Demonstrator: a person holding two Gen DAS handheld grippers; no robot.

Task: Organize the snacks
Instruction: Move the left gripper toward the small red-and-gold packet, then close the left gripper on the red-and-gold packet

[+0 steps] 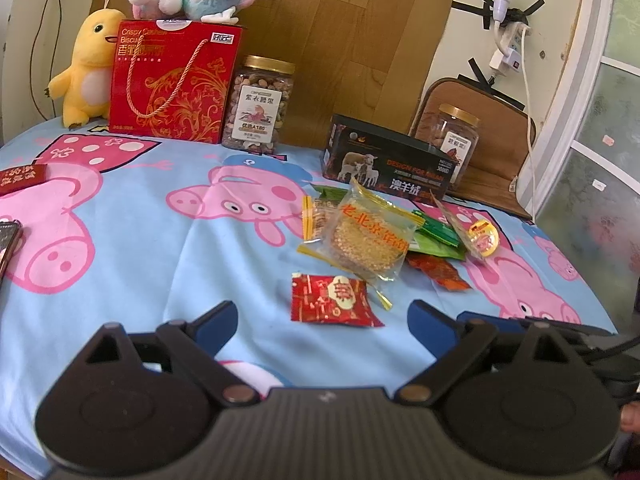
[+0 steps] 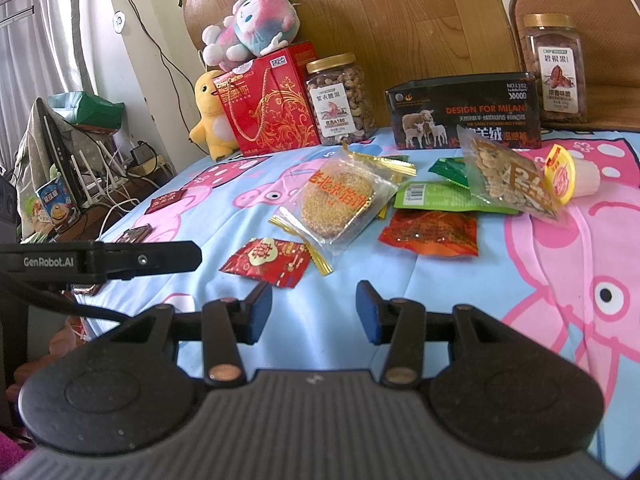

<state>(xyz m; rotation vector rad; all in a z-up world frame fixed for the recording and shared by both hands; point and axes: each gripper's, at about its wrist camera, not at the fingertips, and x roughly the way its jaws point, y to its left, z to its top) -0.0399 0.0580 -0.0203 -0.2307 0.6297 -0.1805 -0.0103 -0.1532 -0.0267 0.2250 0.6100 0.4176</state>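
Loose snack packets lie in a pile on the Peppa Pig cloth (image 1: 140, 248). A small red packet (image 1: 332, 299) (image 2: 267, 261) lies nearest. Behind it are a clear sesame cake packet (image 1: 366, 232) (image 2: 340, 204), an orange-red packet (image 2: 430, 233), green packets (image 2: 436, 198), a nut bag (image 2: 506, 178) and a yellow-lidded jelly cup (image 2: 568, 174). My left gripper (image 1: 324, 324) is open and empty, just short of the red packet. My right gripper (image 2: 314, 310) is open and empty, near the same packet. The left gripper's body (image 2: 100, 260) shows in the right wrist view.
At the back stand a black box (image 2: 464, 114), a red gift box (image 1: 172, 80), two nut jars (image 1: 260, 104) (image 2: 556, 68) and plush toys (image 1: 86, 68). Dark packets (image 2: 166, 200) lie at the left. The table's left edge drops to cables and clutter (image 2: 92, 184).
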